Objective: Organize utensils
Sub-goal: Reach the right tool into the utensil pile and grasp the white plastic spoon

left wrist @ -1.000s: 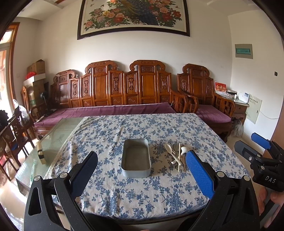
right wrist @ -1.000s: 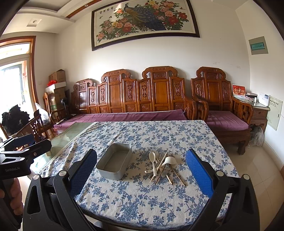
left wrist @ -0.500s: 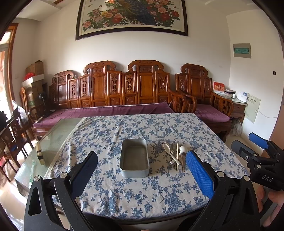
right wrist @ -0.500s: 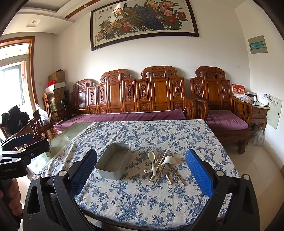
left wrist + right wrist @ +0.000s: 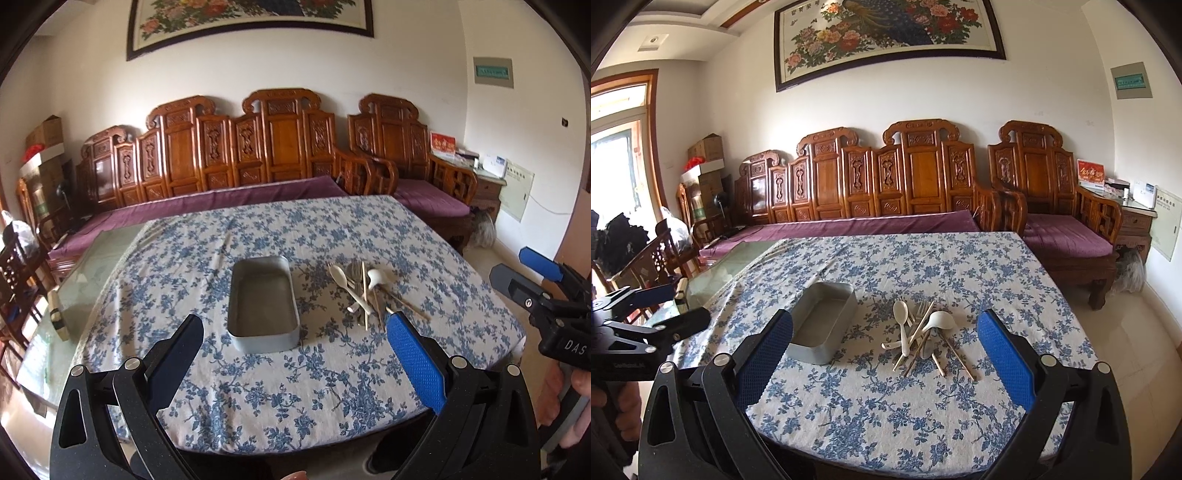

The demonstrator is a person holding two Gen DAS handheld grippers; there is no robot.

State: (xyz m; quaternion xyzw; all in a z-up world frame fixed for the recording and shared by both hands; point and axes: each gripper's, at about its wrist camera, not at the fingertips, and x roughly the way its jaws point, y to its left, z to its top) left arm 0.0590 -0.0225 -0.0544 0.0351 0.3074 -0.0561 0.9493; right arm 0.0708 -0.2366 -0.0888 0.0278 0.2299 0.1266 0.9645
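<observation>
Your utensils [image 5: 925, 334] lie in a loose, crossed heap on the surface [image 5: 1015, 295]: two glossy white spoons [image 5: 900, 314] with rounded bowls, a metal fork [image 5: 921, 308] with thin tines, and several slim wooden chopsticks [image 5: 955, 350] fanned out over one another. Just beside the heap, on its left and not touching it, sits a tin [image 5: 263, 301], a shallow rectangle of dull grey metal with rounded corners and straight walls, open on top with nothing in it. Both rest on a cloth [image 5: 314, 387] of white fabric printed with small blue flowers, slightly creased and hanging over the near edge; a bare strip of glass top [image 5: 74, 288] shows at the left. Your left gripper [image 5: 295, 354] hovers over the near edge with its fingers [image 5: 415, 358] spread wide, blue dimpled pads facing in, holding nothing and touching nothing. Your right gripper [image 5: 884, 354] is the same: fingers [image 5: 1006, 358] wide apart, empty, with the heap showing between them farther off. Behind the surface runs a carved wooden bench [image 5: 886, 177] with purple cushions, and a framed flower painting [image 5: 886, 33] hangs on the white wall.
</observation>
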